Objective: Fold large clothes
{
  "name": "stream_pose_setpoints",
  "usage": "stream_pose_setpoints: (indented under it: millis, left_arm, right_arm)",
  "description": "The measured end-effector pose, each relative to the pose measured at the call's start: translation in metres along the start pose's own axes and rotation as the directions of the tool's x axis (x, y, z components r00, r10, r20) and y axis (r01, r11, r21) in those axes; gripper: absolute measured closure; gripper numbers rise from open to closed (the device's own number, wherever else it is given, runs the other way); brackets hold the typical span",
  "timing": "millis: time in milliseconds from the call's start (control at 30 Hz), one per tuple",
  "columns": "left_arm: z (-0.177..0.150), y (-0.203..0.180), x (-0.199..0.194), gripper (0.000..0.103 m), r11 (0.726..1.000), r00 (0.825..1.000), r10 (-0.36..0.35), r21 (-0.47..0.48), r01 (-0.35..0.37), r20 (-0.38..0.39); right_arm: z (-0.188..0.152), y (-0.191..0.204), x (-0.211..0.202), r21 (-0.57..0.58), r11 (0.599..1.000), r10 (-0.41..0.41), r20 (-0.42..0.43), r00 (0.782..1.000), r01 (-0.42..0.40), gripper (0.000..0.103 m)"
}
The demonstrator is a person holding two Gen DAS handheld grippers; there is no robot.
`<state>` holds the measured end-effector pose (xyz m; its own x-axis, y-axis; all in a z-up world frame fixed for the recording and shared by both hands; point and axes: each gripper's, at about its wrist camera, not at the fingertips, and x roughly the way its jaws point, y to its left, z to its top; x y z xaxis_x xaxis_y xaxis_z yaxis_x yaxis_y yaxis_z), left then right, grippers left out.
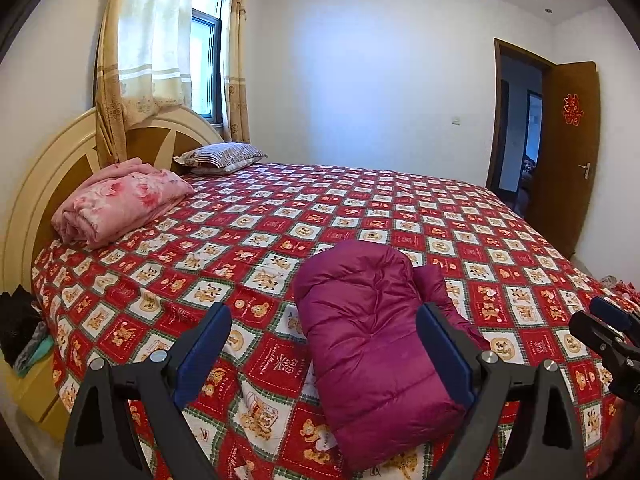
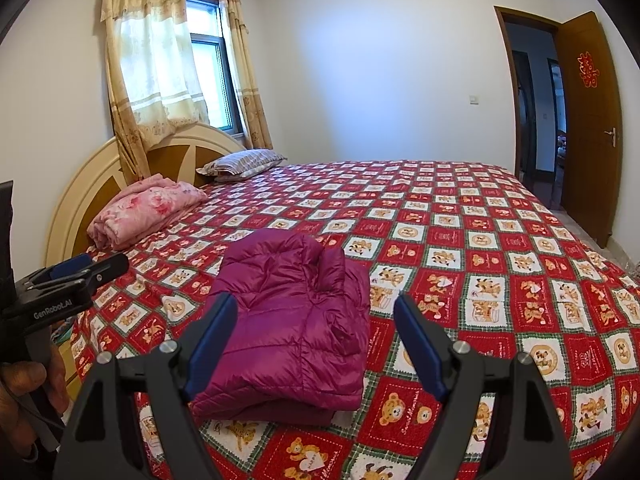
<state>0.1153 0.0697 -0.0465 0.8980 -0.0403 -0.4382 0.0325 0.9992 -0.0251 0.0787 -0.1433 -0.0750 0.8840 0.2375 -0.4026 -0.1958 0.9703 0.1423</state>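
Bed: spreads beyond both jaws, a broad flat base for folding.
Jacket: lies folded compactly just ahead of both jaws, apparently finished.
Left gripper: jaws open, empty.
Right gripper: jaws open, empty.

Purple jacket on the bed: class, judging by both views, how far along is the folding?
Done: the purple jacket lies on the bedspread as a compact folded bundle. In hand: nothing; the left gripper and right gripper are both open, above the jacket without gripping it. Left: perhaps tidying the bulging top; no other unfolded clothes are clearly visible.
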Motion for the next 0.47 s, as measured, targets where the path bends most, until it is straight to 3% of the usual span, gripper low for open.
stream_pose_setpoints:
  millis: [167,467]
  left_arm:
    - [-0.0002,-0.0005,0.0012,0.009,1.0,1.0,0.013,-0.004,-0.013,-0.001]
    - [-0.0018,-0.0027,0.0001,0.009,1.0,1.0,-0.023,0.015,0.023,0.017]
  right_arm:
    - [-0.0024,0.0014,0.001,-0.002,1.0,0.001,-0.002,1.0,-0.001,0.02]
    - [-0.0033,0.0046,0.0026,-0.01,1.0,0.003,-0.009,1.0,-0.004,0.017]
